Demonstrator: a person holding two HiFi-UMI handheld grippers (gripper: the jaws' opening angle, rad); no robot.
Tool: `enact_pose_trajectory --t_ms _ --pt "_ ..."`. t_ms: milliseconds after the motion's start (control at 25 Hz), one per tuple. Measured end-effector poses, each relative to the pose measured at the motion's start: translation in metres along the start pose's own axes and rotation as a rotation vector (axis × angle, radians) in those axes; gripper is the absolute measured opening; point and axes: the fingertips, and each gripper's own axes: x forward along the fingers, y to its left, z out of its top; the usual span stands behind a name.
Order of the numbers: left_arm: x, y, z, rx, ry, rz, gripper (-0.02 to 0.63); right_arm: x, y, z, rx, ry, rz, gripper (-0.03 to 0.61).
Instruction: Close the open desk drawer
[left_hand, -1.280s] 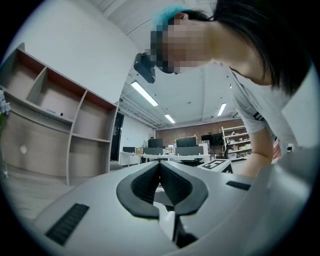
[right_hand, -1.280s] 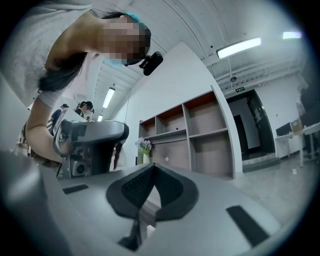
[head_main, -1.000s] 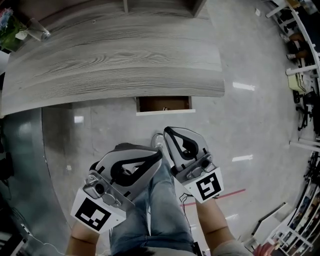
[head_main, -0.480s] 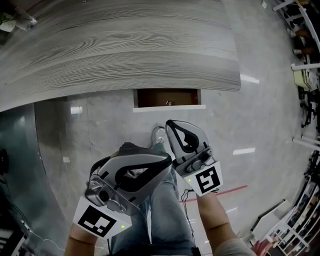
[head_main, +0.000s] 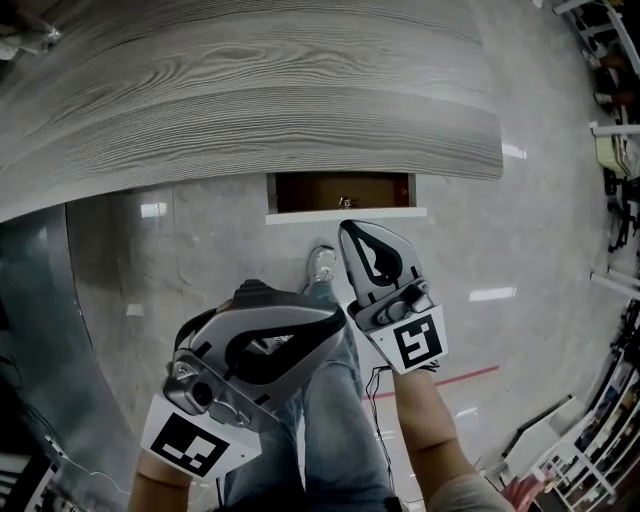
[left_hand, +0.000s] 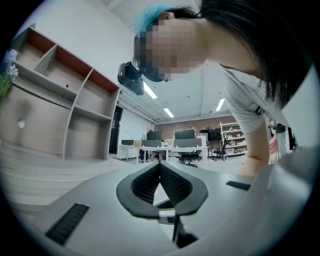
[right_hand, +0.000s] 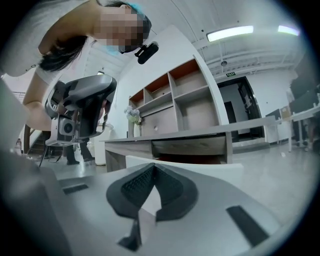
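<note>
The desk drawer (head_main: 340, 192) stands open under the grey wood desk top (head_main: 250, 100), showing a brown inside with a small item in it. Its white front (head_main: 345, 213) faces me. My right gripper (head_main: 346, 229) is shut and empty, its tip just short of the drawer front, slightly right of the middle. In the right gripper view the shut jaws (right_hand: 152, 168) point at the white front (right_hand: 200, 165) and the dark opening (right_hand: 192, 147). My left gripper (head_main: 336, 312) is shut and empty, held lower and further back, above my leg. Its own view shows closed tips (left_hand: 160, 164).
A shelf unit (right_hand: 185, 100) stands on the desk's far side. A white shoe (head_main: 322, 264) is on the glossy floor just below the drawer. Chairs and racks (head_main: 610, 180) line the right edge. A red floor line (head_main: 450, 383) runs behind the right gripper.
My right gripper has moved forward, closing the gap to the drawer front. The desk and drawer sit larger and nearer in view. The left gripper stayed low and back.
</note>
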Motion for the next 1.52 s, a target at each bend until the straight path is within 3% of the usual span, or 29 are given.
enact_pose_trajectory --t_ms 1280,1520 --pt "0.003 0.009 0.005 0.026 -0.009 0.034 0.011 0.041 -0.030 0.007 0.061 -0.012 -0.076 0.008" --pt "-0.020 -0.009 0.019 0.050 -0.011 0.039 0.011 0.026 -0.018 0.030 0.057 -0.067 -0.111 0.008"
